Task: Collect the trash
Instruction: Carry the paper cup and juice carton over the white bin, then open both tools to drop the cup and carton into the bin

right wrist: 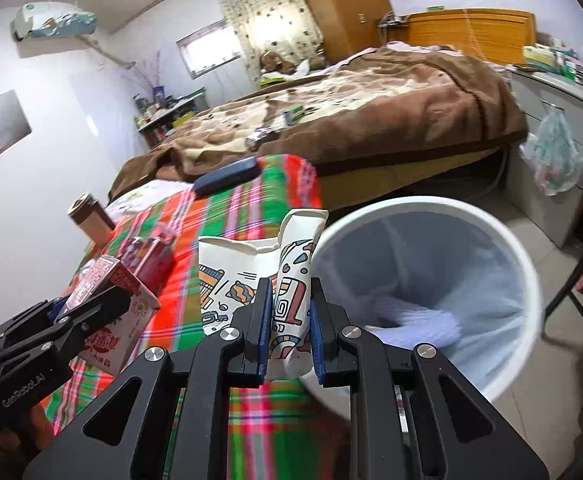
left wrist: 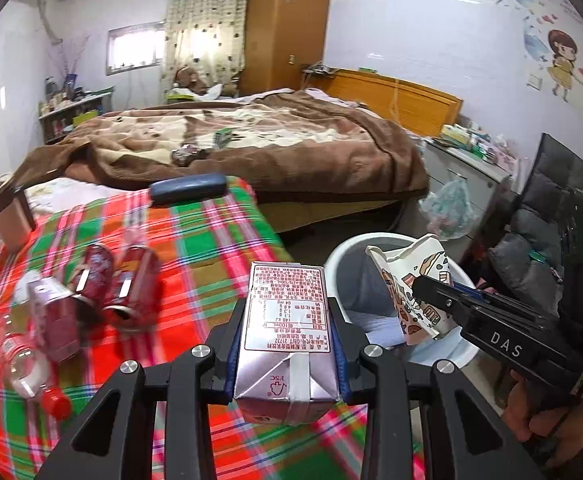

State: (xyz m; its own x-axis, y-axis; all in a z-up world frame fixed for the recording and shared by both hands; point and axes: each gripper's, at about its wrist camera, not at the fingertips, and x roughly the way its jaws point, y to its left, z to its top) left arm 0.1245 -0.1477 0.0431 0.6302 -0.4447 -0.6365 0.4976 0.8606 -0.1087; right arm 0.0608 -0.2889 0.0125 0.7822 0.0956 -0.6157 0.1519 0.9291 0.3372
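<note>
Bedroom scene, plaid tablecloth (left wrist: 195, 248) in red, green and pink, brown-blanketed bed (left wrist: 251, 144) behind. Left gripper (left wrist: 287, 344) is clamped on a silver-pink drink carton (left wrist: 287, 332), printed label facing up, held above the cloth. Right gripper (right wrist: 290, 320) pinches a crushed paper cup (right wrist: 259, 280), white with cartoon doodles, right at the rim of the white trash bin (right wrist: 507, 240). Red cans (left wrist: 131, 284) and a clear bottle (left wrist: 23, 360) lie on the cloth.

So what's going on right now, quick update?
Left gripper shut on milk carton, over the table. Right gripper shut on crushed paper cup, at the bin rim. Cans and bottle still on table. Nothing blocking.
</note>
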